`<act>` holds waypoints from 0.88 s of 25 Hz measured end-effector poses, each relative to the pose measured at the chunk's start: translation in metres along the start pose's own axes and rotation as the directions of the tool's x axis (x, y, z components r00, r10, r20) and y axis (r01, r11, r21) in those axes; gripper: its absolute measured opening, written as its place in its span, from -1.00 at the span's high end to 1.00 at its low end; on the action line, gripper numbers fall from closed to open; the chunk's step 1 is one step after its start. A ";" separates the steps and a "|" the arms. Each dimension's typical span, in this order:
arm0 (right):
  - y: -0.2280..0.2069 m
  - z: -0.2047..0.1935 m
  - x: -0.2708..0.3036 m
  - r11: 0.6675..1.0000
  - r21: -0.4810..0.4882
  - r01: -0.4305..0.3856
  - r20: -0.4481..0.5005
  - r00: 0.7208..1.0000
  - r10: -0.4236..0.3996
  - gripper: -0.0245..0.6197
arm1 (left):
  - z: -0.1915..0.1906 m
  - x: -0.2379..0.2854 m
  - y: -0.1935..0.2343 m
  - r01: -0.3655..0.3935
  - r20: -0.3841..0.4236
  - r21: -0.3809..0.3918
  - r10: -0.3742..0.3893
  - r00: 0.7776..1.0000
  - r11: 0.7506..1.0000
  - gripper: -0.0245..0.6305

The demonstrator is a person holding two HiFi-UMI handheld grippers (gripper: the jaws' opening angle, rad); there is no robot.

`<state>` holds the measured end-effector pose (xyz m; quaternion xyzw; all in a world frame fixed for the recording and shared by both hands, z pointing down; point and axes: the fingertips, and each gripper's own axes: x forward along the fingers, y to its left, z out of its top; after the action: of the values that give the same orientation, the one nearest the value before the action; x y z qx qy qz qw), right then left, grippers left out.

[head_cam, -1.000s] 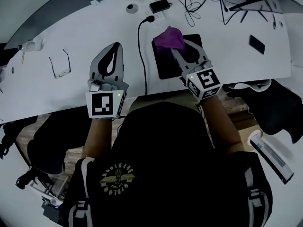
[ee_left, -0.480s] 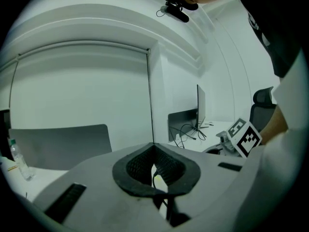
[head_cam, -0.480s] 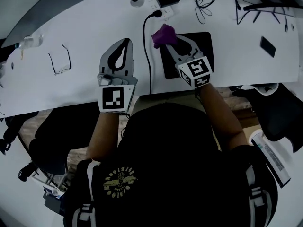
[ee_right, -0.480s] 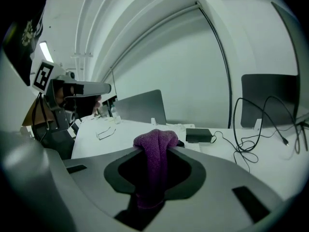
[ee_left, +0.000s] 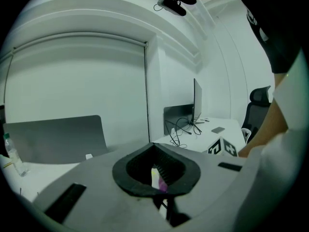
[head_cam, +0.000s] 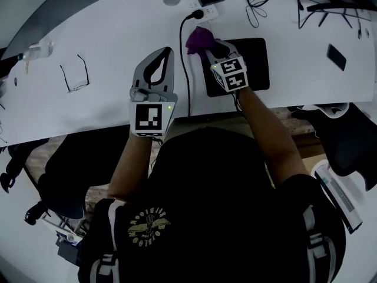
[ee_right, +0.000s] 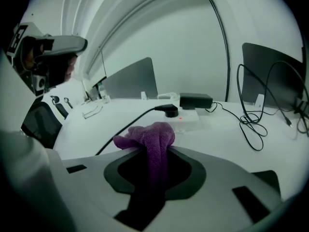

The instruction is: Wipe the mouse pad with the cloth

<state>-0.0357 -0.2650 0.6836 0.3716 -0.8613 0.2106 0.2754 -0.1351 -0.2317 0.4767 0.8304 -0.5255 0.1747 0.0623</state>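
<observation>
1. The right gripper (head_cam: pixel 207 48) is clamped on a crumpled purple terry cloth (ee_right: pixel 150 138), which bunches beyond the jaw tips so that fabric, not plastic, meets the surface.
2. The cloth sits at the upper-left corner of the flat black rectangular mouse pad (head_cam: pixel 253 63), upper centre of the head view.
3. The left gripper (head_cam: pixel 166 53), jaws closed on nothing, hangs over the white desk (head_cam: pixel 100 46) left of a black power cable (head_cam: pixel 184 75), clear of the wiping.
</observation>
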 end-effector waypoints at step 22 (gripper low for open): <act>-0.140 -0.048 -0.075 0.946 0.049 0.321 -0.124 0.942 -0.313 0.64 | 0.014 0.021 0.001 0.046 0.064 0.001 -0.046 0.997 0.999 0.92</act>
<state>0.1284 -0.2872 0.6946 0.5020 -0.7652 0.2136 0.3417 -0.1242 -0.2541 0.4712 0.8473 -0.5082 0.1465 0.0497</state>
